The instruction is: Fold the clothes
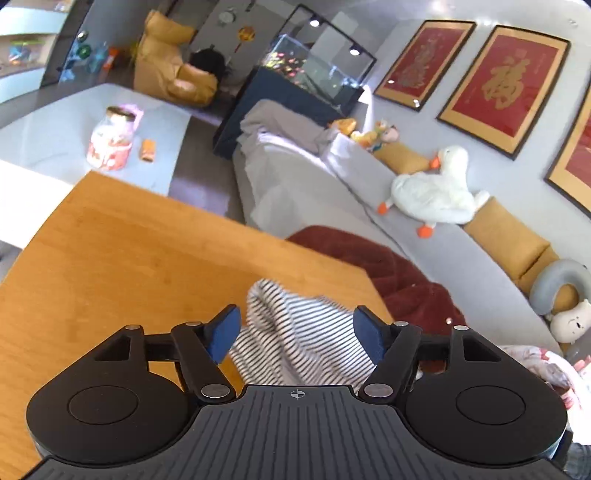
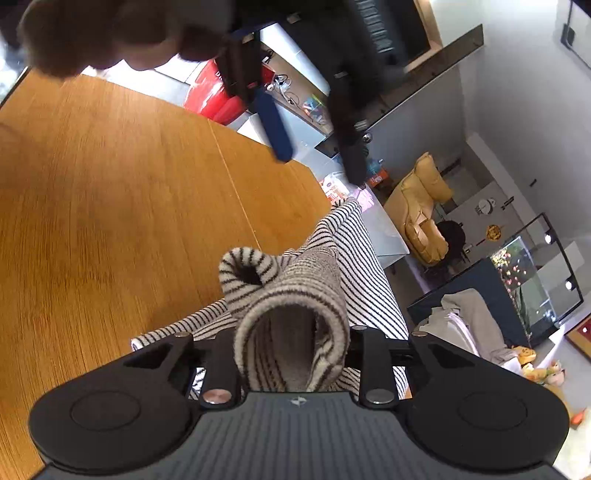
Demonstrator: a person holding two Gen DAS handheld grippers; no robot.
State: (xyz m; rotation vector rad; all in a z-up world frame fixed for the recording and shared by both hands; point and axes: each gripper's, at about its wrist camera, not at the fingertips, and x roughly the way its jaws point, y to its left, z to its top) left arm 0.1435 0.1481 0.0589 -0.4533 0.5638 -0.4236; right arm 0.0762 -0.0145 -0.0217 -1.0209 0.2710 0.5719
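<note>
A black-and-white striped garment (image 1: 295,332) lies bunched on the wooden table (image 1: 122,258) near its right edge. My left gripper (image 1: 297,332) is open, its blue pads apart above the garment, holding nothing. In the right wrist view the garment (image 2: 295,295) is bunched up between my right gripper's (image 2: 293,347) fingers, which are hidden by the cloth; the gripper is shut on it. The rest of the garment trails over the table (image 2: 110,203) edge. The left gripper (image 2: 314,147) shows blurred at the top, open, with the person's hand (image 2: 92,33).
A grey sofa (image 1: 332,192) with a white goose toy (image 1: 432,188), a dark red blanket (image 1: 388,266) and cushions lies beyond the table. A jar (image 1: 110,138) stands on a low grey table. A fish tank (image 1: 317,62) and yellow armchair (image 1: 170,62) stand further back.
</note>
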